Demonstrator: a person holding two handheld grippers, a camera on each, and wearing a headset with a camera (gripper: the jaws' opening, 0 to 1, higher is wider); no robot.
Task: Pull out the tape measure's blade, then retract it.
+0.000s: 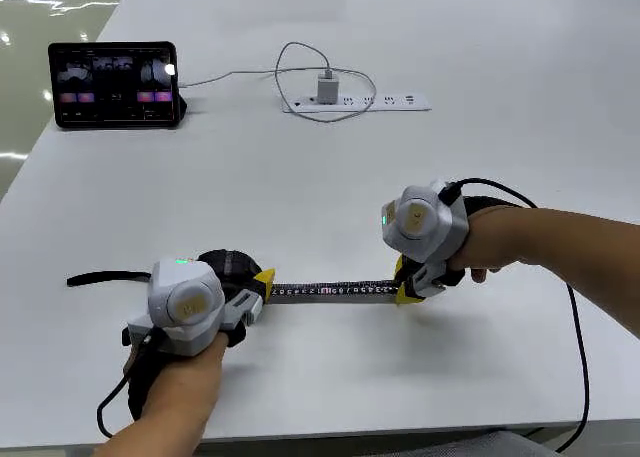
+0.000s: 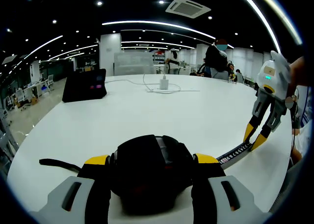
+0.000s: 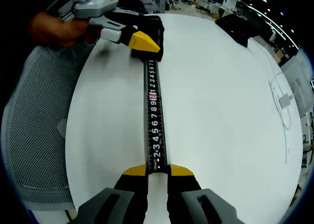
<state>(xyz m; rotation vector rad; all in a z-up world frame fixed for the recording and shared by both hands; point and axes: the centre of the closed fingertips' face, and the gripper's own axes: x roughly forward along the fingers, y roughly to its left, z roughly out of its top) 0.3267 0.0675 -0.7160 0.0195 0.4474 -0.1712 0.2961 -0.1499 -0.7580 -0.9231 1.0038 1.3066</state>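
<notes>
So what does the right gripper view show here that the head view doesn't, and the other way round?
Right gripper view: the numbers printed on the blade are readable, and the right gripper is seen close up, shut on the blade's end.

Head view: a black strap lies on the table left of the tape measure case, and a power strip sits at the far side.

Both: the blade is drawn out between the two grippers, with the left gripper holding the case.

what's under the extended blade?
White table; the strip right beneath the blade is covered. Its tip is hidden in the right gripper, its root in the case the left gripper holds.
</notes>
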